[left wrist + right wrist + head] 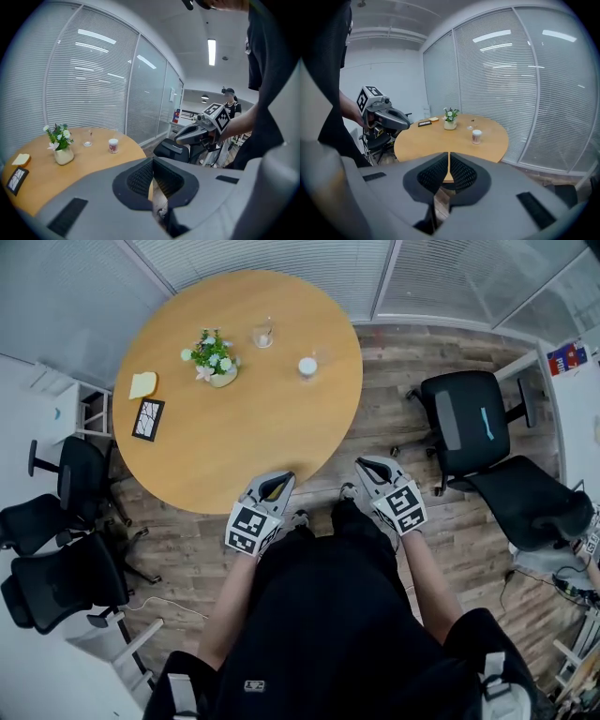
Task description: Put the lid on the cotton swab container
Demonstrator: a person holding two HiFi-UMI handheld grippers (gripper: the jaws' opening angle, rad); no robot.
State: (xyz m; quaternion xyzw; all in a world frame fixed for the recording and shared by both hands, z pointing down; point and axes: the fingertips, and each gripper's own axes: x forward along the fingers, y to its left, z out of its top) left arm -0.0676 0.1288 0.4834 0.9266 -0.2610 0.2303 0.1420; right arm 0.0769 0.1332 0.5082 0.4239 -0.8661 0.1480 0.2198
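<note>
Left tool [279, 478] and right tool [362, 465], jaws pressed together on nothing, beside the round table [253, 437]

The head view is looking steeply down over the round table's [244, 418] near edge; both gripper views are facing low across it, all sharing the cotton swab container [307, 366].

- You get bright, even light; a ceiling strip light [212, 51] glares in the left gripper view.
- Both gripper views bulge, corners black.
- Shadows on the table [272, 427] are soft.
</note>
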